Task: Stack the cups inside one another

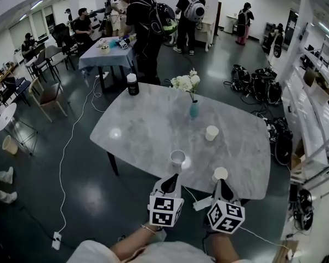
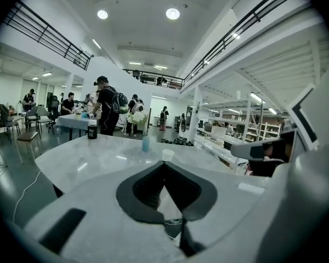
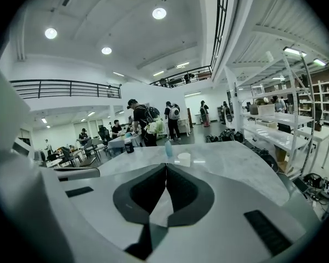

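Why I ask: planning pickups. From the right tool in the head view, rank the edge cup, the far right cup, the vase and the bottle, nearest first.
1. Edge cup, just ahead of the right tool.
2. Far right cup, mid-table, right side.
3. Vase, beyond it, near the middle.
4. Bottle, far left edge.

bright ceiling lights, fisheye-warped edges
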